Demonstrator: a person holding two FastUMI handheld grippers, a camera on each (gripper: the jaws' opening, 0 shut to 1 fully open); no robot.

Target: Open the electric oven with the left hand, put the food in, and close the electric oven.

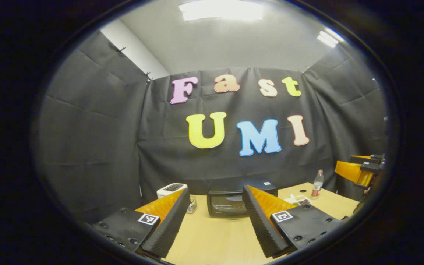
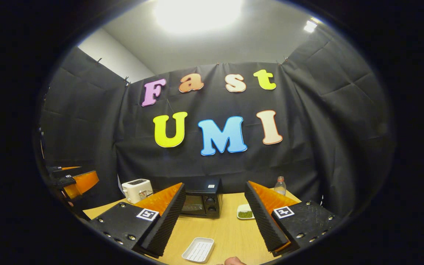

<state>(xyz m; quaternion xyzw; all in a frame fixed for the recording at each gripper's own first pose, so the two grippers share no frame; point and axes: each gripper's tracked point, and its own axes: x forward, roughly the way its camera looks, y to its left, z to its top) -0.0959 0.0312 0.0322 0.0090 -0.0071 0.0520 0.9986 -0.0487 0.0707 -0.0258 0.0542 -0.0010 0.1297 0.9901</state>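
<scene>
The black electric oven (image 1: pixel 230 201) stands at the back of the wooden table with its glass door closed; in the right gripper view the oven (image 2: pixel 202 203) shows its knobs on the right side. My left gripper (image 1: pixel 215 189) is open and empty, held in the air in front of the oven and well short of it. My right gripper (image 2: pixel 215 184) is also open and empty, above the table. A small white dish of green food (image 2: pixel 245 212) sits right of the oven. The left gripper view shows a dish (image 1: pixel 298 200) right of the oven, contents unclear.
A white toaster (image 1: pixel 171 189) stands left of the oven, with a small glass (image 1: pixel 191 206) beside it. A plastic bottle (image 2: pixel 280 186) stands at the back right. An empty ribbed white tray (image 2: pixel 198 250) lies near the front. The other gripper (image 1: pixel 359 171) hangs at the far right.
</scene>
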